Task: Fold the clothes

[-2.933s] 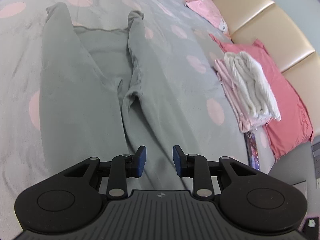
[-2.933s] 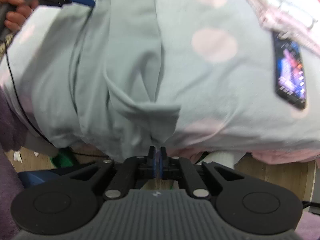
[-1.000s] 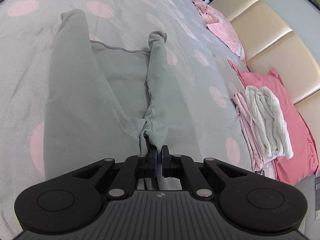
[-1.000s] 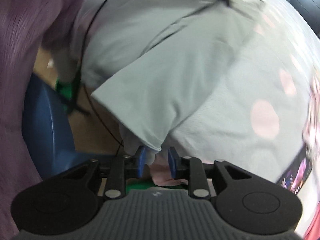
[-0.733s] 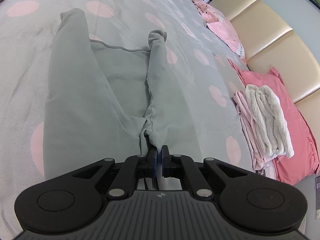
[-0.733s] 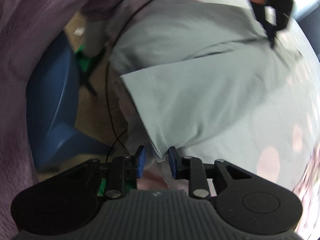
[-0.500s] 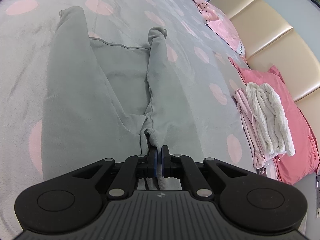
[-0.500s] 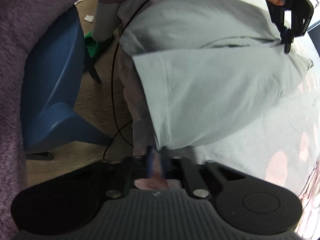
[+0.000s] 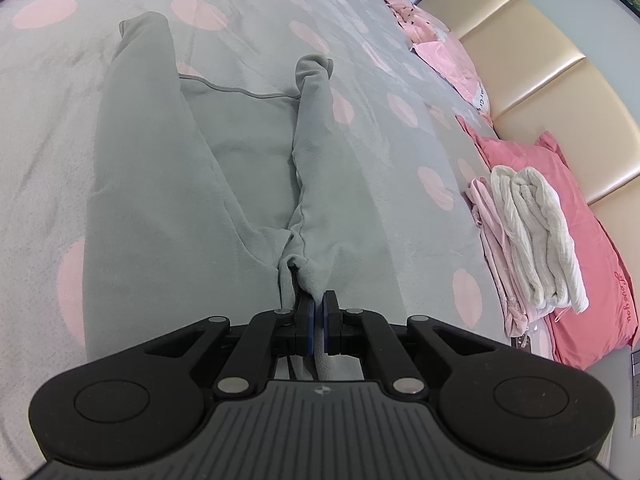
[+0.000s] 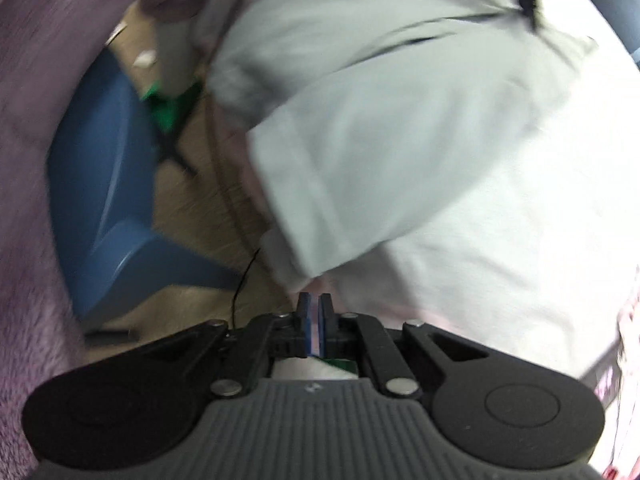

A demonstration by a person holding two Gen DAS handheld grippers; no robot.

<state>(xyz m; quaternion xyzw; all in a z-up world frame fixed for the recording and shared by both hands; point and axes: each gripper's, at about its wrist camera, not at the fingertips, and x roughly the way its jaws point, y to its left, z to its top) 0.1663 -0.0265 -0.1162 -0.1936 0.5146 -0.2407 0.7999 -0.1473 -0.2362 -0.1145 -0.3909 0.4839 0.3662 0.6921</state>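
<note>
The grey top [image 9: 168, 208] lies flat on the dotted bedspread [image 9: 400, 216], its long axis running straight away from the left gripper [image 9: 316, 312], both sleeves folded in along the body and the far hem well up the bed. That left gripper is clenched on a bunched bit of the top's near edge, at the base of the right-hand sleeve, with cloth pinched between the blue pads. To the right of the top, well apart from it, a folded pile [image 9: 528, 240] sits on a pink pillow [image 9: 592, 280] by the headboard.

In the blurred right wrist view the right gripper [image 10: 314, 320] points steeply down at the bed's edge, where the top's near corner [image 10: 304, 256] overhangs the floor beside a blue stool [image 10: 104, 208]. Its jaws have just been closing and stand nearly together; the corner hangs just above the tips, and whether any cloth is caught between them I cannot tell.

The next fold probably carries the near edge away along that long axis toward the far hem, so both grippers need hold of the near edge.
</note>
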